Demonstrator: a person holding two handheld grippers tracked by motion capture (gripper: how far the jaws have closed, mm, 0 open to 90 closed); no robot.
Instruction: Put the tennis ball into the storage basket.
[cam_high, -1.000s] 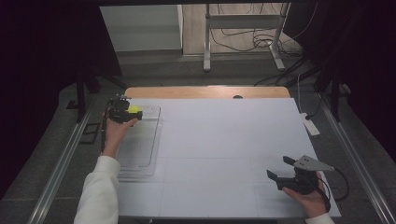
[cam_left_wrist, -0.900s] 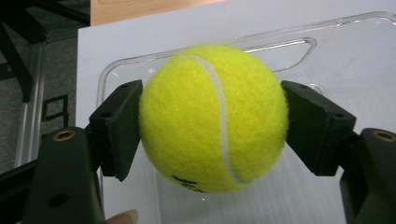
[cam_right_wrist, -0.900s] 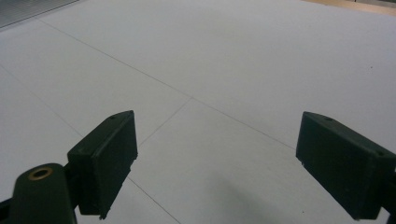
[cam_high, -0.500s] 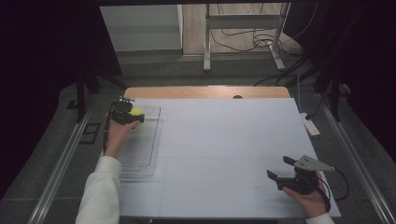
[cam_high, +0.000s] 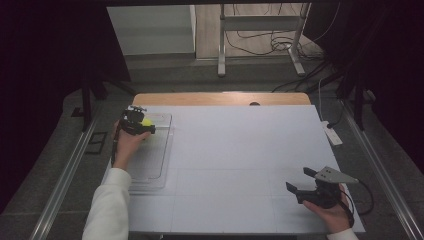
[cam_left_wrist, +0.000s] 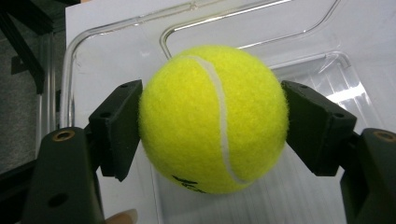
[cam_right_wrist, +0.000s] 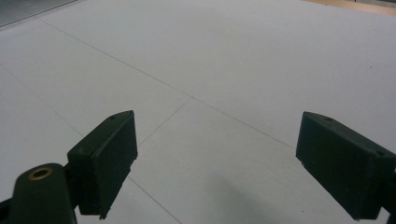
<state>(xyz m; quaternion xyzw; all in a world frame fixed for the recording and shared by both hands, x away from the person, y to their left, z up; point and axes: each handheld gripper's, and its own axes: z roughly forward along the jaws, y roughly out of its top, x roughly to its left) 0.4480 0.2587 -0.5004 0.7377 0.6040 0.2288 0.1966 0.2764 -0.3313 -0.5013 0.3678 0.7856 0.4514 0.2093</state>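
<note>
A yellow tennis ball (cam_left_wrist: 212, 119) sits between the jaws of my left gripper (cam_left_wrist: 212, 128), whose black pads press on both its sides. In the high view that left gripper (cam_high: 141, 123) holds the tennis ball (cam_high: 147, 121) over the far end of a clear plastic tray (cam_high: 155, 165) at the table's left. My right gripper (cam_high: 300, 181) rests near the front right of the white table (cam_high: 240, 145), jaws wide apart. Its own view has the right gripper (cam_right_wrist: 217, 163) open over bare white surface, with nothing between the pads.
The clear tray (cam_left_wrist: 299, 42) lies under the ball with raised moulded rims. A white power strip (cam_high: 332, 134) lies at the table's right edge. Beyond the far wooden edge (cam_high: 215, 98) are a metal stand and cables on the floor.
My left gripper has shifted slightly toward the near side over the tray with the ball in it. The right gripper has kept still.
</note>
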